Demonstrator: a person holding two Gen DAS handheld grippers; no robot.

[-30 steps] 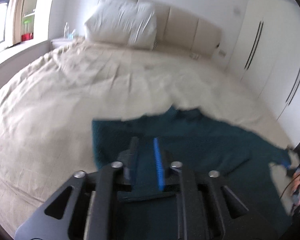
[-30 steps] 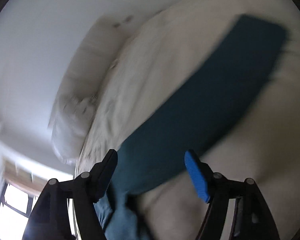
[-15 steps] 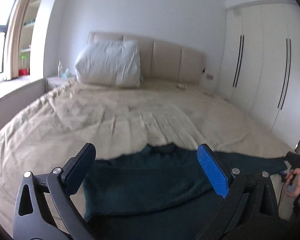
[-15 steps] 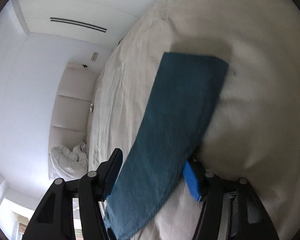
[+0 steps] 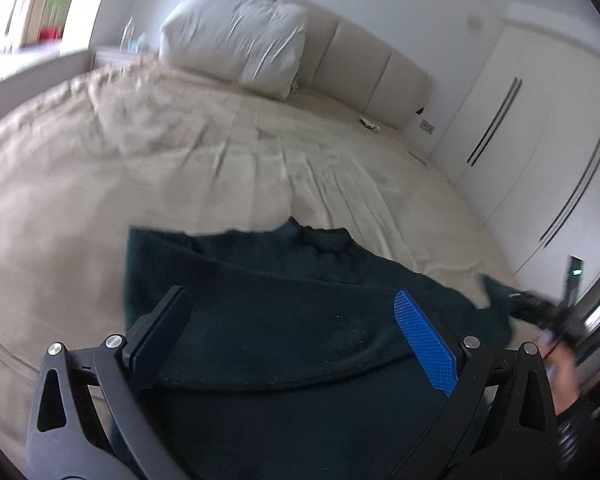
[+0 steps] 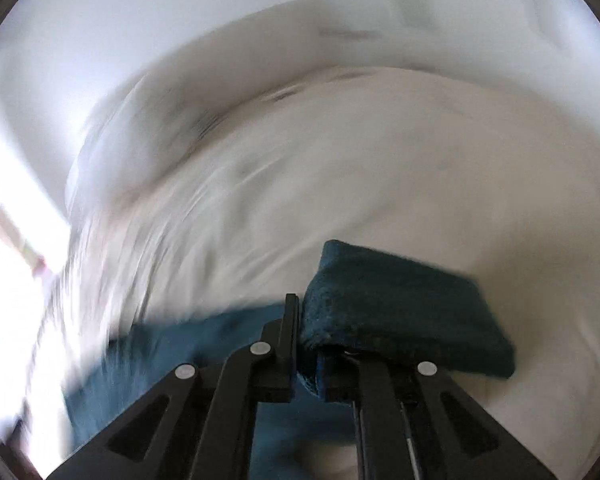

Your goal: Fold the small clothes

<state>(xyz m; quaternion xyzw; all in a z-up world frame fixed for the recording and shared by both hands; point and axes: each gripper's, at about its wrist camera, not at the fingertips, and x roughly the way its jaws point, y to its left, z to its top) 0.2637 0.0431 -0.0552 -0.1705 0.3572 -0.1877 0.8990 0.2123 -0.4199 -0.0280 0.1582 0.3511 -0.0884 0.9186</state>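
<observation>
A dark teal knit garment lies spread on the beige bed, its left side folded over and its neckline toward the headboard. My left gripper hovers over the garment's middle with its jaws wide open and nothing between them. In the right wrist view my right gripper is shut on the teal sleeve, whose cuff end flops over to the right of the fingers. The right gripper also shows at the right edge of the left wrist view, at the sleeve's end, blurred.
A large white pillow leans on the padded headboard. White wardrobe doors stand along the right side of the bed. A nightstand with bottles sits at the far left by the window.
My left gripper let go of the garment's folded left side and opened wide. My right gripper closed on the sleeve, which lay flat on the bed before.
</observation>
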